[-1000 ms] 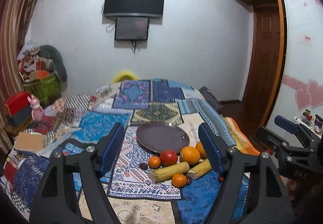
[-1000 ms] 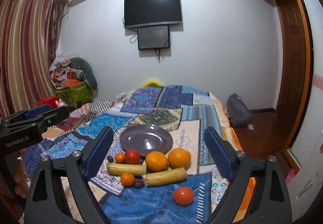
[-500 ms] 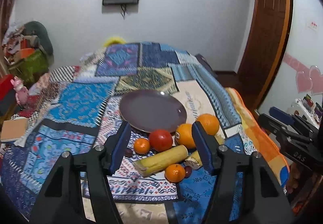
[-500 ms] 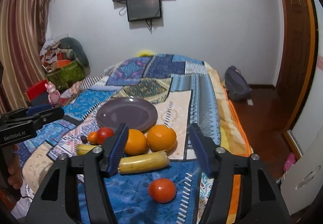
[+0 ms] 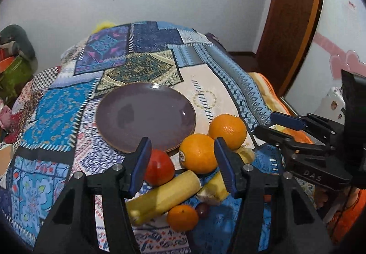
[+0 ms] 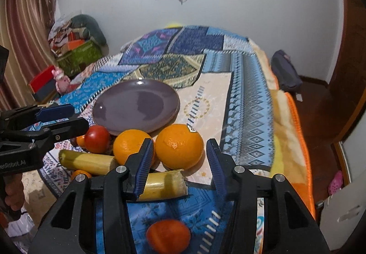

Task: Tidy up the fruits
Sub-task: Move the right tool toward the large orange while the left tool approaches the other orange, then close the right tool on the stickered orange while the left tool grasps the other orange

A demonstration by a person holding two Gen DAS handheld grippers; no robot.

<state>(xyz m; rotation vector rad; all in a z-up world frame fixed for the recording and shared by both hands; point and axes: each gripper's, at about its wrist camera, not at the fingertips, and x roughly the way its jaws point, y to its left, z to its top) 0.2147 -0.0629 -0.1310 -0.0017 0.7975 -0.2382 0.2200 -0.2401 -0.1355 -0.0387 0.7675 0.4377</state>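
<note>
A purple plate (image 5: 141, 114) (image 6: 135, 105) lies on the patchwork bedspread. Fruit is piled at its near edge: two big oranges (image 5: 197, 153) (image 5: 227, 131), a red tomato (image 5: 159, 168), two yellow cane pieces (image 5: 164, 196) (image 6: 164, 182), small tangerines (image 5: 182, 217) and a dark grape (image 5: 202, 208). My left gripper (image 5: 181, 162) is open just above the nearer orange and tomato. My right gripper (image 6: 179, 162) is open around the right big orange (image 6: 179, 146), fingers apart from it. A second tomato (image 6: 168, 239) lies below the right gripper.
The patchwork quilt (image 5: 146, 66) covers the bed, with an orange blanket edge (image 6: 295, 130) at the right side. A wooden door (image 5: 290, 16) stands right, boxes and bags (image 6: 75, 50) at the left wall, a dark bag (image 6: 284, 71) on the floor.
Both grippers have moved forward and down toward the fruit pile and narrowed their opening. The fruit has not moved.
</note>
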